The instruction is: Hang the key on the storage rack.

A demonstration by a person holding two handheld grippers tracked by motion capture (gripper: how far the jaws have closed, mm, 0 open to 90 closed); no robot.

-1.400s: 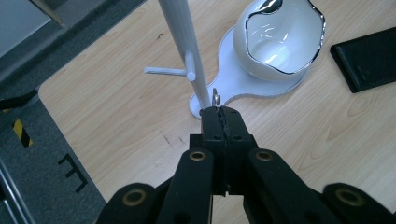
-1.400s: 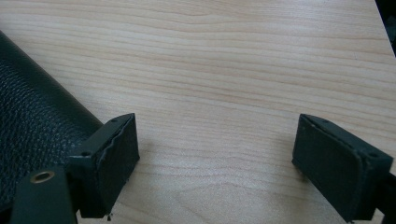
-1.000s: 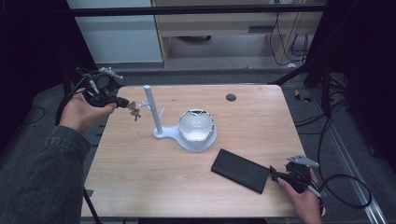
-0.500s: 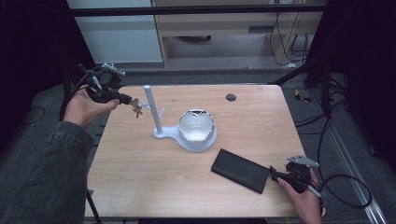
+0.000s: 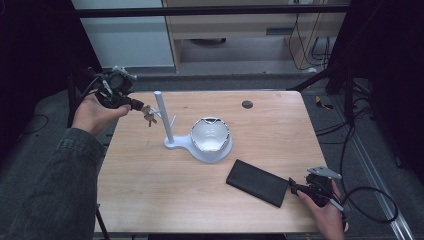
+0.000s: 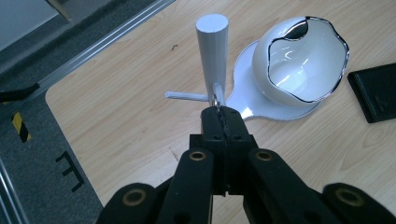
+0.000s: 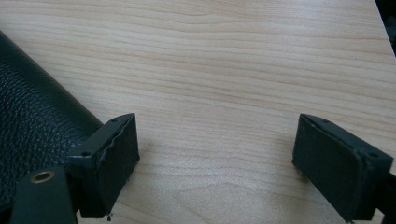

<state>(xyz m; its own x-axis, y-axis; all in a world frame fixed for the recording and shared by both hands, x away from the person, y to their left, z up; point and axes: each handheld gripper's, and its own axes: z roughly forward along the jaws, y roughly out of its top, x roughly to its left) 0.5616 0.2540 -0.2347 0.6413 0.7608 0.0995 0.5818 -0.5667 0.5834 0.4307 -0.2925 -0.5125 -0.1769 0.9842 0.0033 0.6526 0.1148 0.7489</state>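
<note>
Left gripper [image 5: 134, 104], jaws pinching keys [image 5: 148, 115] upper left; thin grip, could slip before reaching stand's peg [image 6: 187, 95].

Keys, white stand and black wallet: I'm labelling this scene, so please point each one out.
keys [image 5: 148, 115]: high view, on the bunch hanging from the left gripper's shut jaws.
white stand [image 6: 212, 46]: left gripper view, on the upright post.
black wallet [image 5: 257, 182]: high view, on the middle of its top face.

I see my left gripper [image 6: 223, 122] as matte black linkage with brass-ringed pivots at lower centre, a grey sleeve [image 5: 55, 190] at lower left, and black square-padded right gripper [image 7: 215, 163].
</note>
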